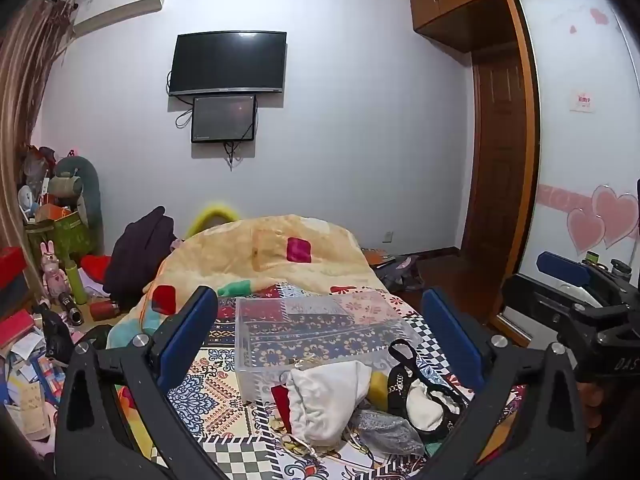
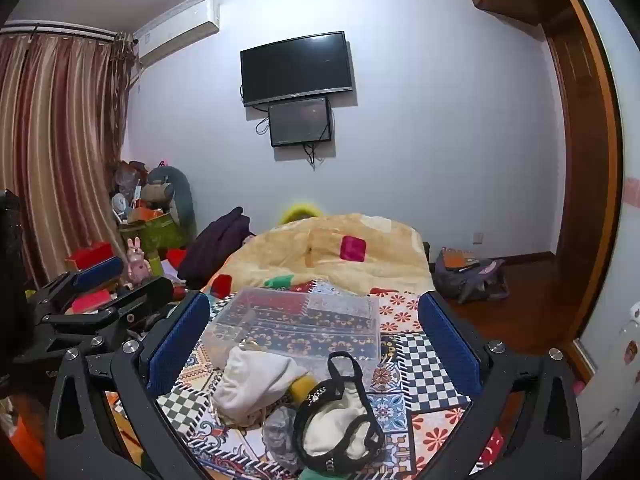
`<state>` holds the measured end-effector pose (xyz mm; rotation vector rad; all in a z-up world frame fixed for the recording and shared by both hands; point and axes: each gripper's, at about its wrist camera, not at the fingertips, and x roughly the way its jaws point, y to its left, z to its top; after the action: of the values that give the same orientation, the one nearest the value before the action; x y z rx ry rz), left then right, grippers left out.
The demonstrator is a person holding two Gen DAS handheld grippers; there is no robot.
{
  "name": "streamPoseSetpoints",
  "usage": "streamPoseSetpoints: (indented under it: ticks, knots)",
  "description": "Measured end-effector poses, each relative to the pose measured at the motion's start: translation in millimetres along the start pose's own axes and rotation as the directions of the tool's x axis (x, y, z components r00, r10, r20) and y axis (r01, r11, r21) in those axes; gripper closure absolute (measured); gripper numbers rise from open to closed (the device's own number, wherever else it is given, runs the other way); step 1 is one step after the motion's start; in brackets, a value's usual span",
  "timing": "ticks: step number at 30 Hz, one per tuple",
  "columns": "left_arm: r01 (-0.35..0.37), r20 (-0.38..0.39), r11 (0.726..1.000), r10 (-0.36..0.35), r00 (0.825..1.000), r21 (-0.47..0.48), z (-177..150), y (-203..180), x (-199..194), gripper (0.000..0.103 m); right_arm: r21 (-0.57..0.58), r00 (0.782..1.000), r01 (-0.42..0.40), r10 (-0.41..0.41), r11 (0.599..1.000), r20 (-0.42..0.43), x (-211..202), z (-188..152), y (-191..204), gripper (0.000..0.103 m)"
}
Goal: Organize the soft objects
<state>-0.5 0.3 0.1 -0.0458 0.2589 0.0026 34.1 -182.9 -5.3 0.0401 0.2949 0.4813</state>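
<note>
At the far left we see a striped curtain [image 2: 60, 152] and a cluttered corner with a green box [image 1: 70, 230] and a pink rabbit figure [image 1: 52, 272]. Next comes our left gripper [image 1: 320, 340], its blue pads [image 1: 188, 332] spread wide apart with nothing between them, hovering over the patchwork bedspread [image 1: 208, 392].

In the middle of the bed we find a clear plastic box [image 1: 312, 336], and the soft things lie in a heap just in front of it. A white drawstring pouch [image 1: 328, 404] touches the box's near wall, with a bit of red cloth [image 1: 282, 400] at its left edge. A yellow piece [image 1: 378, 386] peeks out between the pouch and a white pouch with black trim [image 1: 424, 400], which lies to the right. A grey pouch [image 1: 384, 430] sits at the front of the heap. Behind the box a yellow quilt [image 1: 280, 248] is bunched up, and a television [image 1: 228, 62] hangs on the wall above.

To the right, our right gripper [image 2: 316, 340] is likewise wide open and empty, above the same heap. Beyond it stand a wooden door [image 1: 500, 152] and a wardrobe with pink hearts [image 1: 600, 216].
</note>
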Motion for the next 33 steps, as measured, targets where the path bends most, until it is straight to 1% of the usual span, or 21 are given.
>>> streamPoseSetpoints:
  ticks: [8,9,10,14,33]
  knots:
    - [-0.006,0.011,0.999,0.006,1.0,0.034,-6.0,-6.6,-2.7,0.0,-0.001,1.0,0.001,-0.001,1.0,0.008,-1.5,-0.8,-2.1,0.0]
    - [-0.002,0.008,1.0,0.002,1.0,0.025,-6.2,-5.8,0.8,0.0,-0.011,1.0,0.004,-0.004,1.0,0.002,-0.5,-0.1,6.4,0.0]
    - [0.002,-0.001,1.0,-0.002,1.0,0.022,-1.5,-3.8,2.0,0.0,-0.01,1.0,0.003,-0.003,1.0,0.002,-0.7,0.1,5.8,0.0]
    - [0.003,-0.002,1.0,-0.003,1.0,0.018,0.6,-3.6,-1.4,0.0,-0.014,1.0,0.006,-0.006,1.0,0.004,-0.7,-1.9,6.3,0.0]
    - [0.009,0.001,1.0,-0.009,1.0,0.023,3.2,-4.4,-3.6,0.0,-0.024,1.0,0.003,-0.003,1.0,0.012,-3.2,2.7,6.5,0.0]
